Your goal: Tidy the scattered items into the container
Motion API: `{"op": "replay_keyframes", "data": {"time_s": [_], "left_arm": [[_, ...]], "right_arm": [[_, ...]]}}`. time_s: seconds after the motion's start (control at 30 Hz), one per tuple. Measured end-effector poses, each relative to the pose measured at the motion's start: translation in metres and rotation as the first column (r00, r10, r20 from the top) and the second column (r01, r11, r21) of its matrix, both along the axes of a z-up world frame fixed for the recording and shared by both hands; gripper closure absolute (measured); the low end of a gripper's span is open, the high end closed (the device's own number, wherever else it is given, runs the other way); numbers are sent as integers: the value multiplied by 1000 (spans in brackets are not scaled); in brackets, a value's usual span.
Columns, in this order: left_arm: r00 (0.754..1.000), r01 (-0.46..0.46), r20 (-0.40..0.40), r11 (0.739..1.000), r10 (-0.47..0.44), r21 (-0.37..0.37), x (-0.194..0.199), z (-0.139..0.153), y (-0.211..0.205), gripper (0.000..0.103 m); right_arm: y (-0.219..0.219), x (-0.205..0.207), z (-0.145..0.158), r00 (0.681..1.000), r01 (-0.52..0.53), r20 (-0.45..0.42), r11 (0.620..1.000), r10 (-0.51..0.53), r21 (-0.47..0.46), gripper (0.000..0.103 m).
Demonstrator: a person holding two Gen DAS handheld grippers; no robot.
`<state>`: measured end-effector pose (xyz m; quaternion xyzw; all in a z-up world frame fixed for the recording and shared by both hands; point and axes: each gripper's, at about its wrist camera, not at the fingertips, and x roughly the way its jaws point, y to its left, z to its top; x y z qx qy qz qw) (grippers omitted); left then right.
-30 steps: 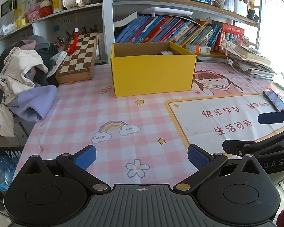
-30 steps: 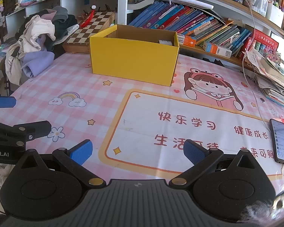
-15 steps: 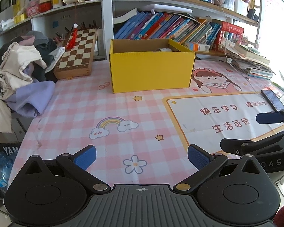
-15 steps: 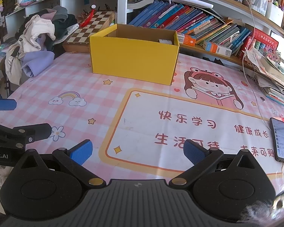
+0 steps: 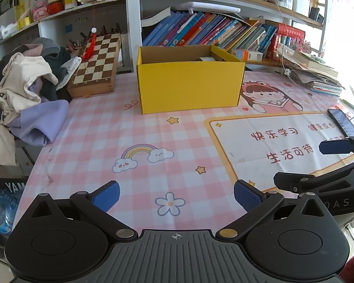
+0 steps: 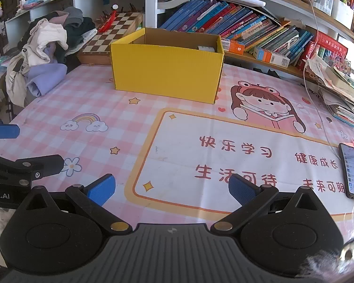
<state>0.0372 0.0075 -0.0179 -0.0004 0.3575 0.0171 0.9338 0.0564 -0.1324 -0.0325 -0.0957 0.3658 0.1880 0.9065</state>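
An open yellow cardboard box [image 5: 188, 87] [image 6: 167, 73] stands at the far side of the pink checked table mat. Just above its rim a roll of tape [image 5: 205, 59] and a white item [image 6: 206, 48] show inside it. My left gripper [image 5: 175, 194] hovers open over the near edge of the table with nothing between its blue pads. My right gripper [image 6: 171, 187] is also open and empty, low over the white printed panel of the mat. Each gripper shows at the edge of the other's view, the right gripper [image 5: 328, 165] and the left gripper [image 6: 14, 151].
A pile of clothes [image 5: 26, 94] [image 6: 47, 56] lies at the table's left edge. A wooden chessboard [image 5: 96, 66] leans behind it. A phone [image 5: 342, 121] [image 6: 352, 171] lies at the right. Books [image 5: 212, 30] and stacked papers [image 6: 342, 94] fill the shelf behind the box.
The left gripper has drawn back slightly, so the box and mat sit a little farther away and lower. The right gripper has barely moved. Both stay open.
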Motion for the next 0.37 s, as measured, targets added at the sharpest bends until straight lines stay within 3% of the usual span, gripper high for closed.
{"op": "replay_keyframes", "data": {"time_s": [0.37], "left_arm": [[1000,17,-4,1000,-17,-7,1,-1,0,0]], "right_arm": [[1,2,-2,1000,4,-10,1000,-4,-4,0]]}}
